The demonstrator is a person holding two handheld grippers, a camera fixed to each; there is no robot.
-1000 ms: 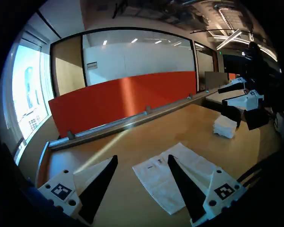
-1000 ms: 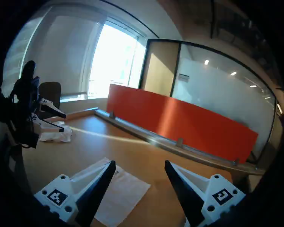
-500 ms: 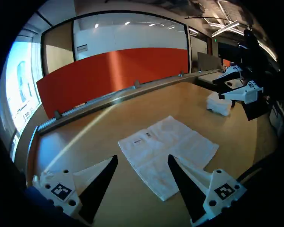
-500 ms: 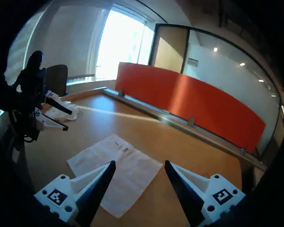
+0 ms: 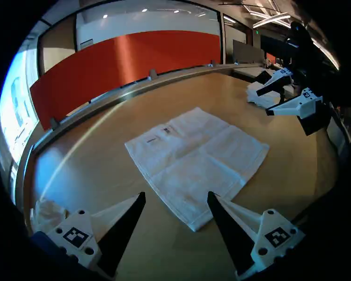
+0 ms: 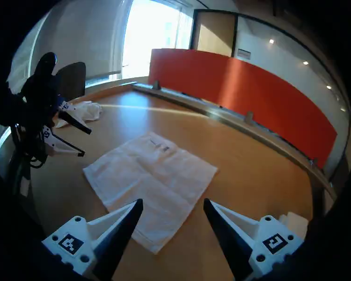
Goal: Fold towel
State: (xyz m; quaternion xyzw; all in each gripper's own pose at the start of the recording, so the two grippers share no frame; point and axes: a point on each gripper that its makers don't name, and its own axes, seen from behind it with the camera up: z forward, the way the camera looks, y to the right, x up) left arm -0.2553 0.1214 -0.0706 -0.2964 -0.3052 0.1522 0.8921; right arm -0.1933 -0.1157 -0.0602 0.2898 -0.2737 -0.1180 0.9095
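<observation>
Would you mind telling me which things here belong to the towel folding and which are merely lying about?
For the job: flat white towel, left gripper, right gripper.
Lying about: crumpled cloth, folded white stack, orange divider, chair.

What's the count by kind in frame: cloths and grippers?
flat towel: 1
crumpled cloth: 1
folded cloth pile: 1
grippers: 2, the left gripper and the right gripper, both open
Total: 5
</observation>
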